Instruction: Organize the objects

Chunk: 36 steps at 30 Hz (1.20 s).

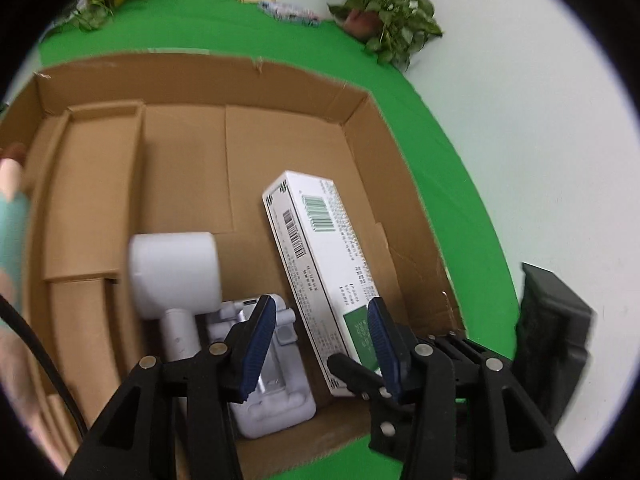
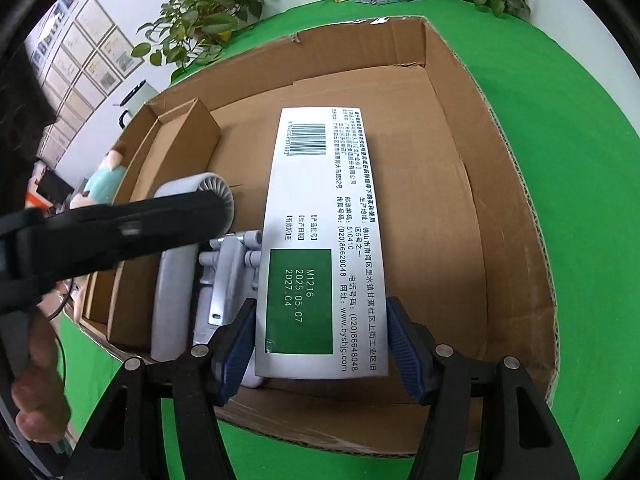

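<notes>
An open cardboard carton (image 1: 304, 84) (image 2: 452, 92) stands on green cloth. A long white box (image 1: 320, 248) (image 2: 320, 208) with barcodes lies inside it, its near end over a white folding stand (image 1: 276, 396) (image 2: 228, 276). My right gripper (image 2: 322, 348) is shut on that near end, with a blue pad against each long side. A white hair dryer (image 1: 174, 268) (image 2: 172, 304) lies left of the stand. My left gripper (image 1: 322, 344) hovers open over the stand and the box's edge, holding nothing. Its black frame (image 2: 120, 232) crosses the right wrist view.
A folded cardboard insert (image 1: 92, 200) fills the carton's left side. A teal doll (image 2: 106, 176) stands outside the left wall. Potted plants (image 1: 384, 20) (image 2: 208, 20) and colourful packets (image 1: 288, 10) sit at the cloth's far edge. A black object (image 1: 552, 340) is at the right.
</notes>
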Tool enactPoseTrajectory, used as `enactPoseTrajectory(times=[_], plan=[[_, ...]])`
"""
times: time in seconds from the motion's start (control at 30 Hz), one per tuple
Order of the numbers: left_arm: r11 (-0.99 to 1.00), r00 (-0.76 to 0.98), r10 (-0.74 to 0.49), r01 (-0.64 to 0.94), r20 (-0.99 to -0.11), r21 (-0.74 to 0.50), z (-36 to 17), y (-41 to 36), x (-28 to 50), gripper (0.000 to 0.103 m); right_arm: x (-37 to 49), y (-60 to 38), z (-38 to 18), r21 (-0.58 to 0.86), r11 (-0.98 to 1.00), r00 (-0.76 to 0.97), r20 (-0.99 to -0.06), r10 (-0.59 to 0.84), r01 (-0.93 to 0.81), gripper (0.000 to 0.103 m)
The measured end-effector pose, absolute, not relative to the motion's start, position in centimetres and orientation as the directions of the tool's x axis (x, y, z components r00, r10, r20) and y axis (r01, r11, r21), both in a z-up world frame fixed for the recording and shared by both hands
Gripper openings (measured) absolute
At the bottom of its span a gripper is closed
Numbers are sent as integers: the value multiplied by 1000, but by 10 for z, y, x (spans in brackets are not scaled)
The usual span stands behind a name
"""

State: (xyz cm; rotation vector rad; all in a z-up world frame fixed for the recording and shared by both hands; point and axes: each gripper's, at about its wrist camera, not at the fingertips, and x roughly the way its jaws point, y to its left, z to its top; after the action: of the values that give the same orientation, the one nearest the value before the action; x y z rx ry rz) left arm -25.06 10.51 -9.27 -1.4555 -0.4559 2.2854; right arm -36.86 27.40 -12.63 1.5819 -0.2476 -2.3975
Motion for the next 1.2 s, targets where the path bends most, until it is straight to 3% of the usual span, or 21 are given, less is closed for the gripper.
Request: enactPoseTrajectory(times=[0.27,0.43,0.6,0.63,0.7,0.73,0.83,0.9,1.2], plan=[[-889,-448,452,-148,-772,-434,-81,89,-239,46,-355,261,-120,194,-969,-390,-889,-239,150,62],[-925,-548,371,-148,-750,-350,-83,82,-227,46,-345,259,-110,210,-961,-403,-876,-266,178,63],[-951,-639,296,-129,-710,-280,-78,65,-194,48,-334,251,-103,180,-962,-437,-863,-255,206,79],[-958,-663,275,-127,-696,-257,-77,62,-186,48,-329,252,-101,189,-960,-458,-848,-266,208,81],[-971,-701,230,-119,-675,-207,-80,60,-177,48,-314,255,-93,175,-964,-536,-804,-258,202,98],[-978,-725,202,-109,-658,-179,-80,57,-169,52,-307,257,-90,166,-966,-574,-779,-252,199,102],[-994,-807,97,-50,-583,-96,-87,49,-145,66,-275,258,-83,98,-980,-724,-662,-196,176,102],[-999,-851,22,7,-524,-54,-96,47,-135,69,-263,254,-88,55,-984,-773,-612,-169,171,102],[-992,-858,-93,123,-506,-25,-135,40,-135,70,-240,240,-110,-36,-988,-861,-497,-113,151,103]])
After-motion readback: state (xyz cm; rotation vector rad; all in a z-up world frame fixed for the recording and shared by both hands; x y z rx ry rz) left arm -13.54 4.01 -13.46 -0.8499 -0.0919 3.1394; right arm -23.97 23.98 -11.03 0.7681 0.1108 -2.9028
